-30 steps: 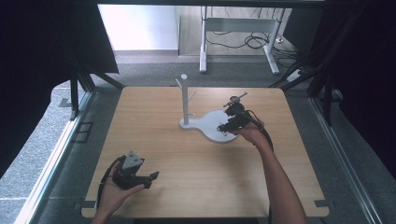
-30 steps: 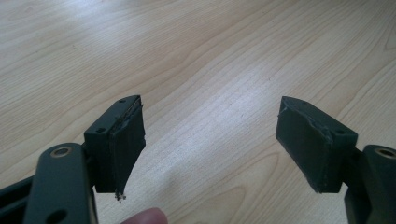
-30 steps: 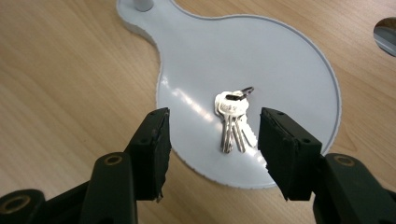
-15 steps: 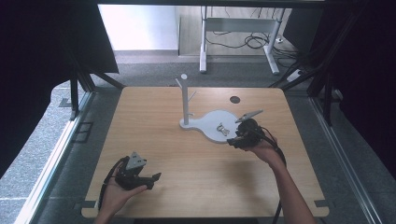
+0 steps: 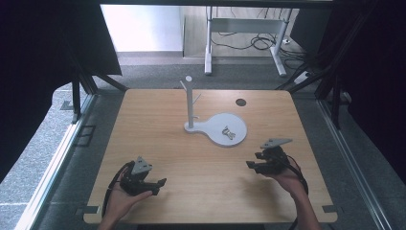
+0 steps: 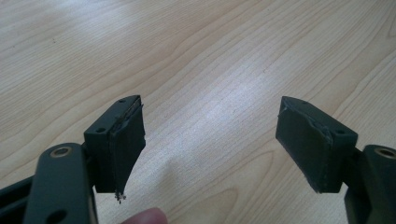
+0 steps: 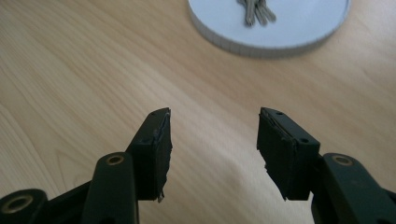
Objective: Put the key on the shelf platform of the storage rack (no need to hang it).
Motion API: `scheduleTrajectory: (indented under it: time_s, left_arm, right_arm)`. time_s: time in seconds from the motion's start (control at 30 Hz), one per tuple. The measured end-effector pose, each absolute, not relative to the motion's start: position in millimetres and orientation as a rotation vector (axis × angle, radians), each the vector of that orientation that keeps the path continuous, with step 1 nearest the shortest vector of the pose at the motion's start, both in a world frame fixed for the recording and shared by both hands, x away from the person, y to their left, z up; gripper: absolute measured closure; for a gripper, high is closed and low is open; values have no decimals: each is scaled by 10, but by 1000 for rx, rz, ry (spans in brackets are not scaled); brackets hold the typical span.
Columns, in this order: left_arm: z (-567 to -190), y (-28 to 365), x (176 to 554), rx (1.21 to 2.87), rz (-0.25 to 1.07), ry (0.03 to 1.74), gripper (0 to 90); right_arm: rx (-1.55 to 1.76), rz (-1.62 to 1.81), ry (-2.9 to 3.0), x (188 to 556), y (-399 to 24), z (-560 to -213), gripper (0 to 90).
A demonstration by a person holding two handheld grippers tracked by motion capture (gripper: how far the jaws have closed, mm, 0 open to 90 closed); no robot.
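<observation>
Since the earlier frames the right gripper [image 5: 254,166] has left the white stand [image 5: 218,128] and come back toward the near right part of the desk [image 5: 158,120], and its jaws are now spread with nothing between them. On the round base of the stand, near the middle of the desk, lies a small bunch of keys [image 5: 228,132]. Near the front left corner the left gripper [image 5: 158,184] rests with jaws wide apart and empty.
</observation>
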State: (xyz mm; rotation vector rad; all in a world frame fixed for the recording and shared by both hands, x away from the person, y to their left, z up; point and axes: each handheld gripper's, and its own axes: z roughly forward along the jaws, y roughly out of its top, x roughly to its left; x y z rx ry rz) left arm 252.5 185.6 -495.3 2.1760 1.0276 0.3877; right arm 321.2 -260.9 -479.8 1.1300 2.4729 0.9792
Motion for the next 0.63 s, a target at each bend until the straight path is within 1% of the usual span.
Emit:
scheduleTrajectory:
  time_s: [0.23,0.47,0.63]
  left_arm:
    - [-4980,1817,2530,2191,383,1024,242]
    - [-4987,1799,2525,2191,379,1018,241]
    - [-4979,1797,2521,2191,380,1013,241]
  right_arm:
    - [1168,973,2466,3029,-2783,-4985,451]
    - [1167,984,2433,3008,-2817,-4981,447]
    - [1205,923,2418,3036,-2798,-5077,389]
